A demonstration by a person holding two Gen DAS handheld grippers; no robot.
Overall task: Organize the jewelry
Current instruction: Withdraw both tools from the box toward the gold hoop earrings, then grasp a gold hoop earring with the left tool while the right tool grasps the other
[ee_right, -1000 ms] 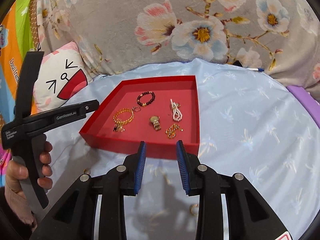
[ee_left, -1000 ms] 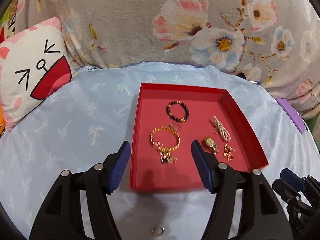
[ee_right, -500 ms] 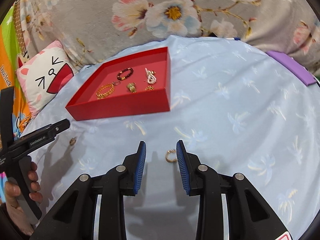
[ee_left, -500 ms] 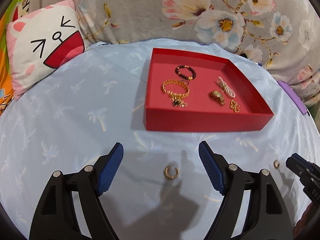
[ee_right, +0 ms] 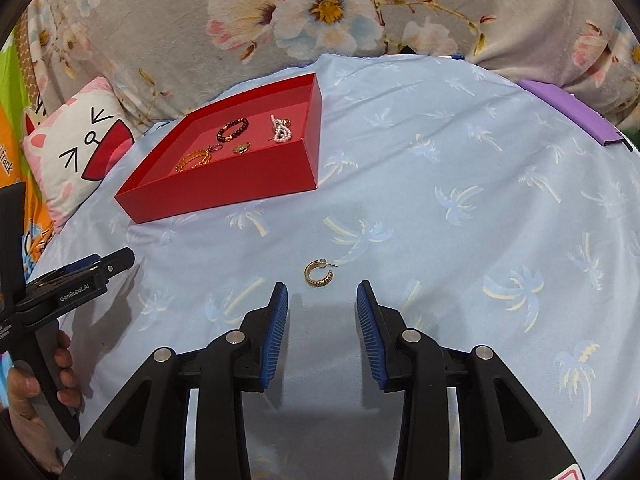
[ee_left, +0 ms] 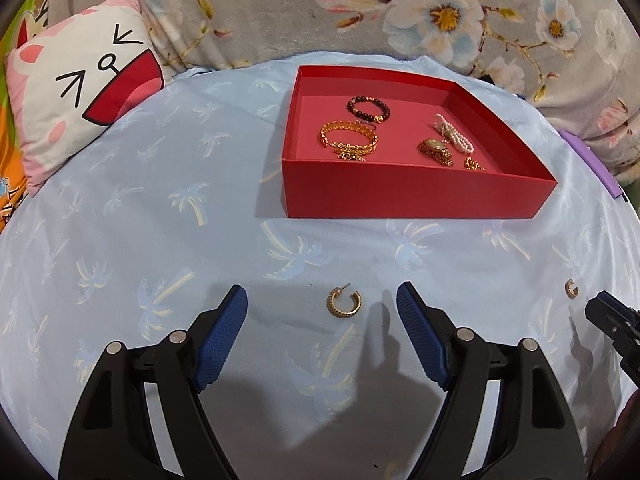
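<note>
A red tray [ee_left: 416,196] [ee_right: 224,192] holds a dark bead bracelet [ee_left: 368,107], a gold bracelet [ee_left: 348,140], a gold watch [ee_left: 436,151] and a pearl piece [ee_left: 454,134]. One gold hoop earring [ee_left: 344,303] lies on the blue cloth just ahead of my open, empty left gripper [ee_left: 322,308]. A second gold hoop earring [ee_right: 317,274] [ee_left: 571,289] lies just ahead of my right gripper [ee_right: 322,300], which is open and empty. Each gripper shows at the edge of the other's view.
A cat-face pillow [ee_left: 80,92] lies at the back left. A floral blanket [ee_left: 400,8] runs along the back. A purple flat object [ee_right: 572,114] sits at the far right edge of the blue cloth.
Both grippers have pulled back from the tray and dropped toward the cloth. Each now has a hoop earring just ahead of its fingertips. The right gripper's jaws have opened wider.
</note>
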